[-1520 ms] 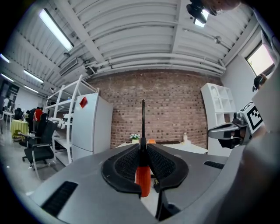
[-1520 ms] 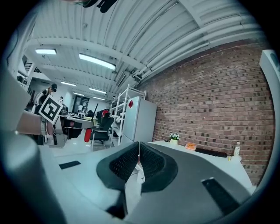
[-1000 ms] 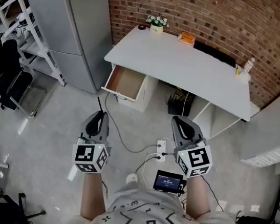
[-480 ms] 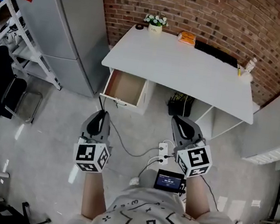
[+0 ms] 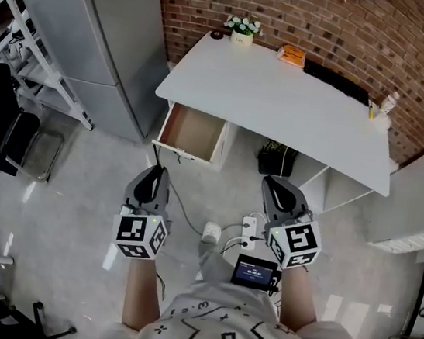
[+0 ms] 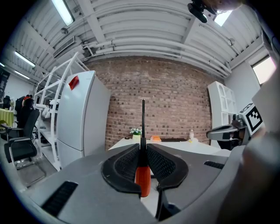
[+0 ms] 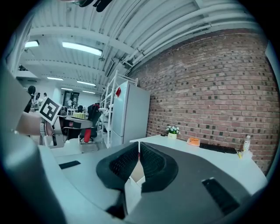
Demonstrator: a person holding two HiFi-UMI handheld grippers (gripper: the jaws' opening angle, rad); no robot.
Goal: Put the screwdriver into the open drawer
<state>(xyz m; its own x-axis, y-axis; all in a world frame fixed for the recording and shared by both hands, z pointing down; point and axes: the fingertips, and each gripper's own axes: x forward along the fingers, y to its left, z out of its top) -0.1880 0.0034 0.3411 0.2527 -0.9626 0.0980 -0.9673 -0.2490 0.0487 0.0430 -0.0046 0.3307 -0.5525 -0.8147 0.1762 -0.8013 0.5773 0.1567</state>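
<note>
Losing the shirt [image 5: 228,335] and both forearms off the head view's bottom edge at 6 o'clock. Holding both grippers low over the grey floor [image 5: 77,185], with the left gripper [image 5: 150,182] at 8 o'clock of frame centre and the right gripper [image 5: 278,191] at 4 o'clock.

Pinching the screwdriver [image 6: 142,173] between the left pads [image 6: 127,164]. Seating the orange handle deep in the slot, with its butt poking out toward 6 o'clock in the left gripper view. Sending the black shaft straight past the fingertips toward 12 o'clock. Struggling to pick that thin shaft out from above, against a dark cable on the floor.

Pressing the right pads [image 7: 122,164] almost together, clasping nothing, leaving only a thin slit.

Moving out to the open drawer [image 5: 192,131], at 1 o'clock from the left gripper and well apart from it. Showing its wooden bottom, tucking its back under the white desk [image 5: 284,104].

Spotting along the desk's far edge, by the brick wall [image 5: 334,21], a flower pot [image 5: 242,30] at 12 o'clock, a dark keyboard [image 5: 335,80] and a bottle [image 5: 389,103] at 2 o'clock, too small to read. Catching the grey fridge [image 5: 99,24] at 10 o'clock, with its top cut off.
</note>
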